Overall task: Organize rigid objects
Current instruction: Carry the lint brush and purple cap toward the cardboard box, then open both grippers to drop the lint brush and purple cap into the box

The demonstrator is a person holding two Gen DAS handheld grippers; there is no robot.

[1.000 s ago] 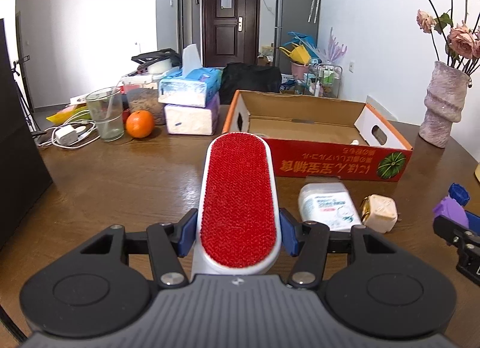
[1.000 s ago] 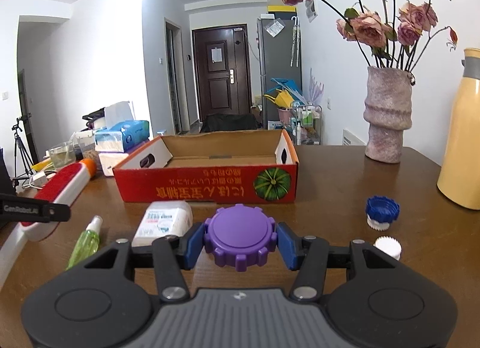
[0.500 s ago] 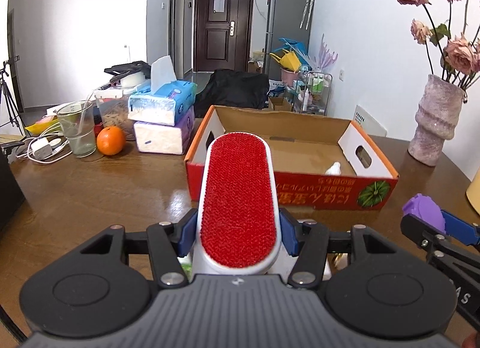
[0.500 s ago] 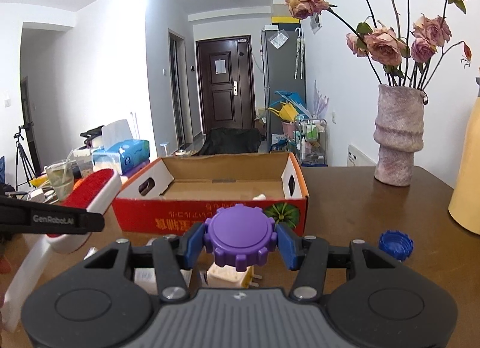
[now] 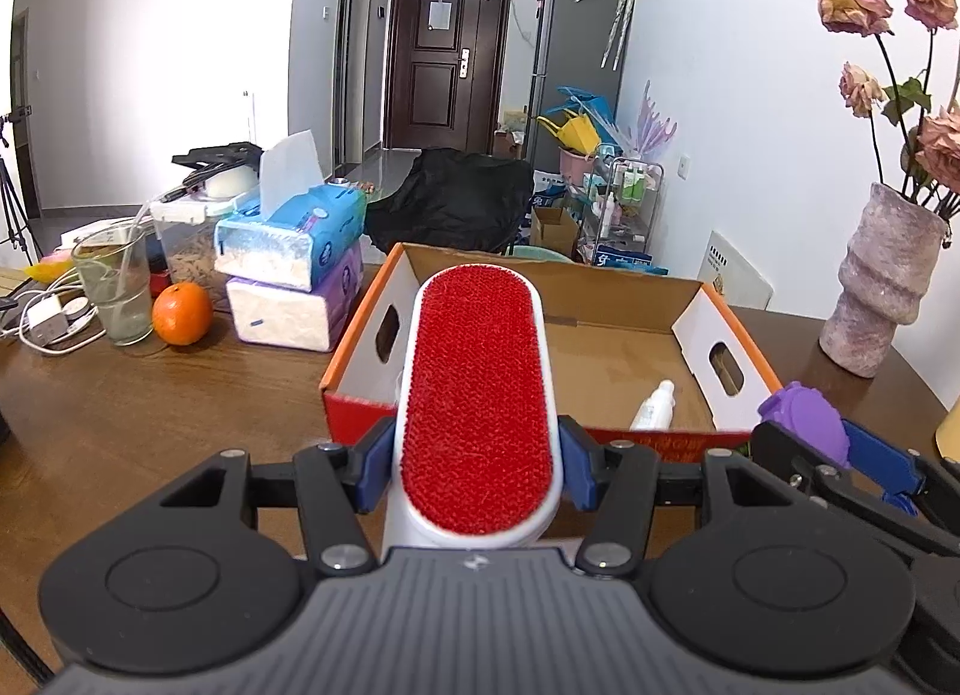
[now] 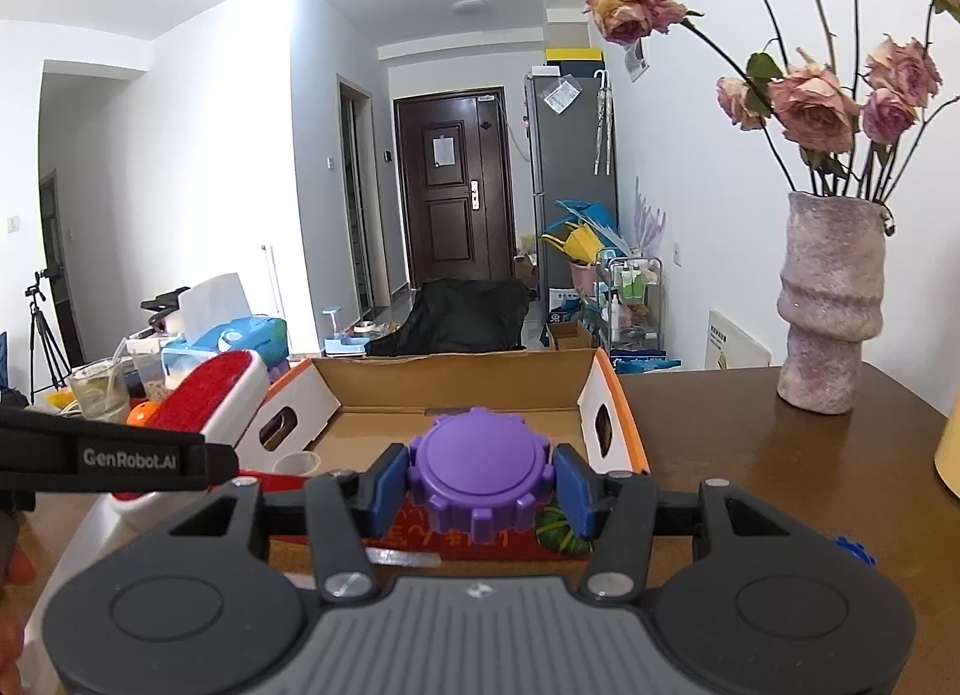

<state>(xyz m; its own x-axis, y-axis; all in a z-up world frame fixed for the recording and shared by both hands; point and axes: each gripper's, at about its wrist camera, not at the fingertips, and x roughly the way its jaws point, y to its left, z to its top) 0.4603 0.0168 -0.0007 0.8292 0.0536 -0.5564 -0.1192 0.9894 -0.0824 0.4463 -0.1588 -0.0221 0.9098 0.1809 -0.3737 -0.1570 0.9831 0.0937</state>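
Your left gripper grasping lint brush, right gripper grasping purple cap: both now nearer the box, over its near wall.

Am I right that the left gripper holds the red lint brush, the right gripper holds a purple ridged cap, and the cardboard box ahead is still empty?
Not quite: the open cardboard box is not empty. The left wrist view shows a small white bottle lying inside. The left gripper does hold the red-faced lint brush, the right gripper the purple ridged cap.

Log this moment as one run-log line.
left hand-held gripper: holds lint brush | right hand-held gripper: holds purple cap | both near cardboard box
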